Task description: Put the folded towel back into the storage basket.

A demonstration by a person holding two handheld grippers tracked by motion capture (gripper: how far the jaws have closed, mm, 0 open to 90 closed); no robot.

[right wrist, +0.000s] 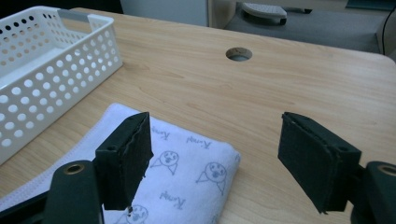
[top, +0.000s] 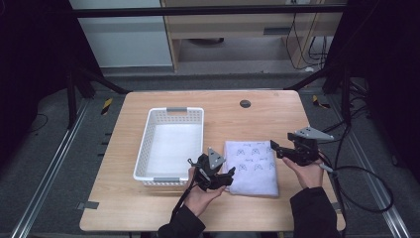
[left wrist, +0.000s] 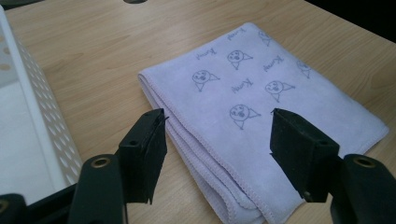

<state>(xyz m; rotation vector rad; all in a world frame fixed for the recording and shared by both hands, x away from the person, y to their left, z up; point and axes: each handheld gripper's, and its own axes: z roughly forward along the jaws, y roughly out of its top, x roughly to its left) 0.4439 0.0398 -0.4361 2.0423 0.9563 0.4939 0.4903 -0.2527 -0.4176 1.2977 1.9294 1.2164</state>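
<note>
A folded pale lilac cloth [top: 251,167] printed with small faces lies flat on the wooden table, right of a white perforated basket [top: 170,144]. My left gripper [top: 229,177] hovers at the cloth's near left edge, jaws open with nothing between them; in the left gripper view it [left wrist: 217,140] straddles the cloth [left wrist: 261,93] at its stitched fold. My right gripper [top: 273,148] hangs open at the cloth's far right corner. In the right gripper view it [right wrist: 215,154] stands above the cloth [right wrist: 187,186] corner, holding nothing.
The basket [right wrist: 51,60] holds only a white liner and stands left of centre. A round cable hole [top: 244,103] sits near the table's far edge. Bare wood [right wrist: 280,88] stretches behind the cloth. Black cables trail off the table's right side.
</note>
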